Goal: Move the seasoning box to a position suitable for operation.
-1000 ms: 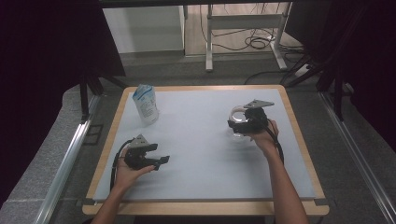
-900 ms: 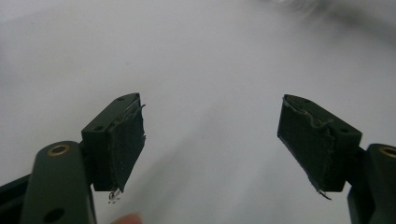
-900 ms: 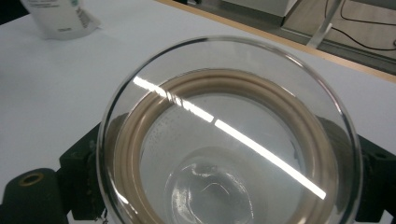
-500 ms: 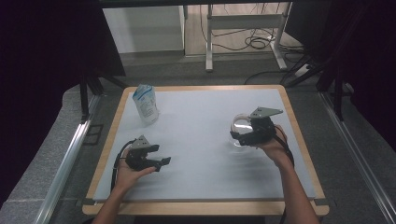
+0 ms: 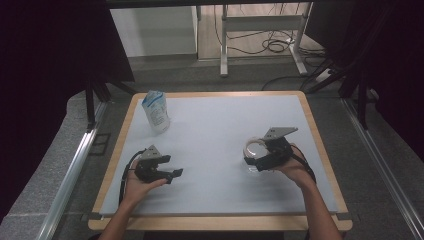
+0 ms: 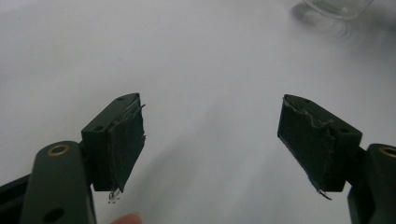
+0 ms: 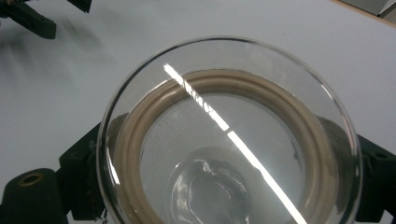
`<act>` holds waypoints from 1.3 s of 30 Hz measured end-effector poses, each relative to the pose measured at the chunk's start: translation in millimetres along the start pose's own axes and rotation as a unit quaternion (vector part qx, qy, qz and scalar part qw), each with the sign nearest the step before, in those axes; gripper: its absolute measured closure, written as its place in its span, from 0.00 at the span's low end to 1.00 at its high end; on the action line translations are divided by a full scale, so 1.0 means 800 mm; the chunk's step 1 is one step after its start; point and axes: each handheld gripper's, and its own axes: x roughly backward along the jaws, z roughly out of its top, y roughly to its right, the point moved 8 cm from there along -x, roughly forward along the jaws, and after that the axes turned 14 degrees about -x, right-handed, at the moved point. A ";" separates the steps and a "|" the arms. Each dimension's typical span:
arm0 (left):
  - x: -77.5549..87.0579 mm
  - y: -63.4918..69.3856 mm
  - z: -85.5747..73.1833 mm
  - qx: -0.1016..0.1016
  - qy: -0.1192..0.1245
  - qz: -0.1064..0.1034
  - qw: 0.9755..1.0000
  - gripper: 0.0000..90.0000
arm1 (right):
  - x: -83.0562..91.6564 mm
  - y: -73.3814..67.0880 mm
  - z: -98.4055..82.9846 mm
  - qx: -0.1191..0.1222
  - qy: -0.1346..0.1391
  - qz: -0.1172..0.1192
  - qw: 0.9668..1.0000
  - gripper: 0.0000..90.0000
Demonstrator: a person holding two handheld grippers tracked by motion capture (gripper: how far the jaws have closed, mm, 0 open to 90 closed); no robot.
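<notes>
Table [image 5: 215, 125]: white top, wood rim. Glass jar [image 5: 254, 150] stands at right centre of the high view, a pale ring inside [image 7: 233, 149]. Judged rigid, smooth, slippery, breakable; best gripped across the wall below the rim. Right gripper [image 5: 261, 161]: jaws clamped on the jar's sides. Left gripper [image 6: 212, 140]: jaws apart, empty; jar at upper right, well apart.

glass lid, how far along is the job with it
Done: the right hand-held gripper has its jaws either side of the glass lid, so the grasp looks made. In hand: carrying or placing it on the white table. Left: unclear; the left hand-held gripper is open, and the pouch stands untouched.
</notes>
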 end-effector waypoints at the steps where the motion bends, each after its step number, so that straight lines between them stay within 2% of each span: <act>1: 0.000 0.000 0.000 0.000 0.000 0.000 1.000 0.25 | -0.001 0.001 -0.001 0.000 -0.003 -0.001 1.000 0.12; 10: 0.000 0.000 0.000 -0.002 0.000 0.000 1.000 0.25 | -0.012 0.010 -0.017 0.004 -0.026 0.012 1.000 0.12; 17: -0.002 0.004 0.001 -0.005 -0.002 -0.003 1.000 0.25 | -0.011 0.008 -0.019 0.020 -0.021 0.017 0.999 0.11; 20: -0.002 0.004 0.001 -0.004 -0.002 -0.002 1.000 0.25 | -0.007 0.008 -0.015 0.020 0.000 0.001 1.000 0.05; 25: 0.000 0.001 -0.001 -0.004 -0.001 0.000 1.000 0.25 | 0.018 0.003 0.007 -0.008 0.066 0.000 0.998 0.06; 29: 0.002 -0.001 -0.001 0.000 0.000 0.004 1.000 0.25 | 0.043 0.007 0.017 -0.064 0.116 -0.019 0.991 0.10; 31: 0.002 -0.002 -0.001 0.001 0.002 0.005 1.000 0.25 | 0.056 0.009 0.018 -0.082 0.139 -0.044 0.986 0.18; 33: 0.001 -0.002 -0.001 0.001 0.001 0.005 1.000 0.25 | 0.067 0.013 0.015 -0.110 0.153 -0.078 0.979 0.27; 34: 0.000 -0.002 -0.001 0.001 0.000 0.004 1.000 0.25 | 0.072 0.014 0.013 -0.120 0.158 -0.087 0.976 0.31; 36: -0.001 -0.002 -0.001 0.000 -0.001 0.004 1.000 0.25 | 0.080 0.012 0.007 -0.131 0.164 -0.094 0.973 0.40; 39: -0.002 -0.002 -0.002 0.001 -0.002 0.004 1.000 0.25 | 0.090 0.009 -0.002 -0.124 0.171 -0.122 0.970 0.56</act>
